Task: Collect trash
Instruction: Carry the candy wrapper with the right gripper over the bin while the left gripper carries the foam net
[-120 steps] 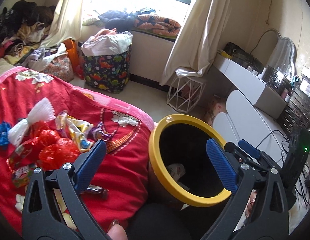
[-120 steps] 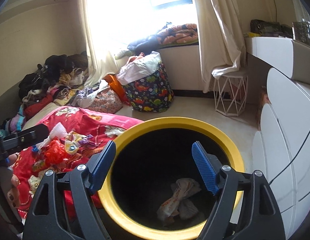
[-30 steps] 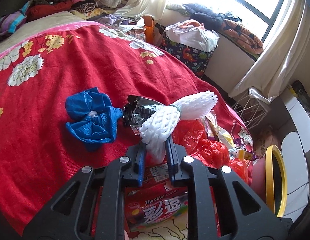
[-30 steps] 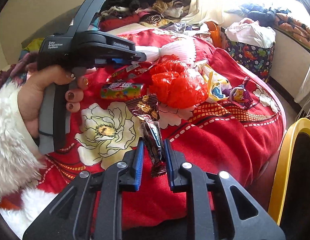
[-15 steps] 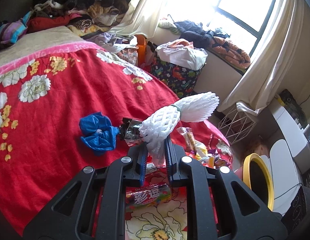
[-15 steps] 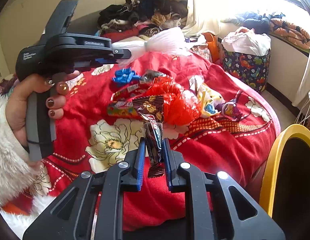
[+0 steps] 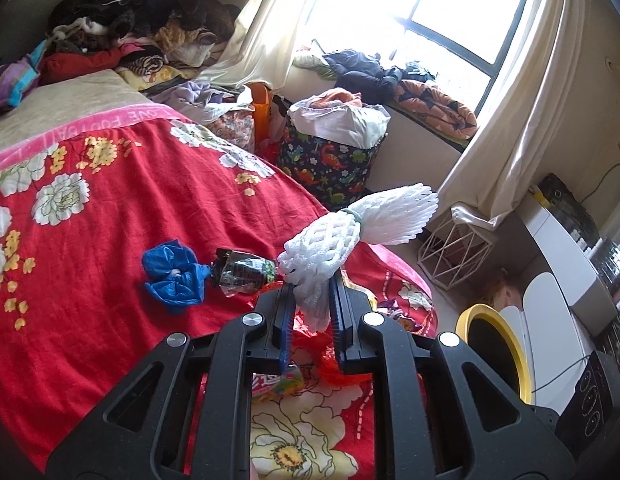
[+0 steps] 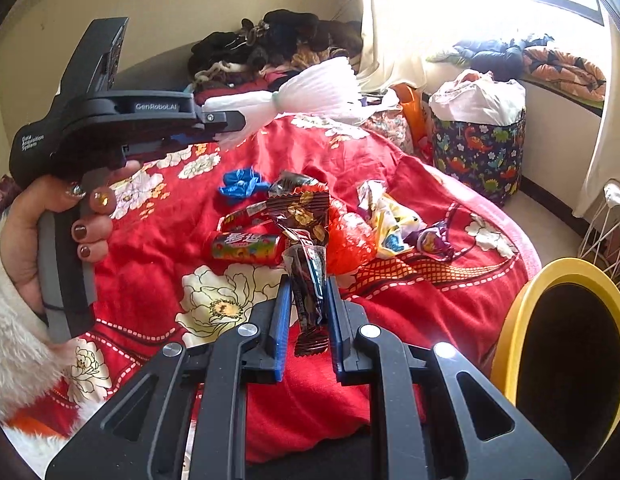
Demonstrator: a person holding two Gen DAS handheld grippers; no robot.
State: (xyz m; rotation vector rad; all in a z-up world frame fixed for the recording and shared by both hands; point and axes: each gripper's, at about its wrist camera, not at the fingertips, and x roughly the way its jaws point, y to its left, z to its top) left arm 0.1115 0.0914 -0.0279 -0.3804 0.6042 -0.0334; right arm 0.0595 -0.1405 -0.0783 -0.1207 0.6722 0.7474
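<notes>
My left gripper [image 7: 312,302] is shut on a white foam fruit net [image 7: 350,236] and holds it up above the red flowered bedspread [image 7: 89,240]. In the right wrist view that same net [image 8: 310,88] sticks out of the left gripper [image 8: 225,120], held in a hand at upper left. My right gripper [image 8: 307,308] is shut on a brown snack wrapper [image 8: 305,240] lifted off the bed. Left lying on the spread are a blue crumpled bag [image 7: 173,276], a dark foil wrapper [image 7: 241,272], a candy tube [image 8: 245,246], red plastic [image 8: 350,236] and colourful wrappers [image 8: 390,220]. The yellow-rimmed black bin [image 8: 550,344] stands at lower right.
A dinosaur-print laundry basket [image 7: 330,160] stands by the window wall. A white wire stool [image 7: 454,252] sits under the curtain. White drawers and a desk [image 7: 562,264] fill the right side. Piled clothes [image 7: 129,40] lie beyond the bed.
Both grippers have risen from the bed with their items held. The foam net now hangs well above the blue bag, and the brown wrapper is lifted off the spread.
</notes>
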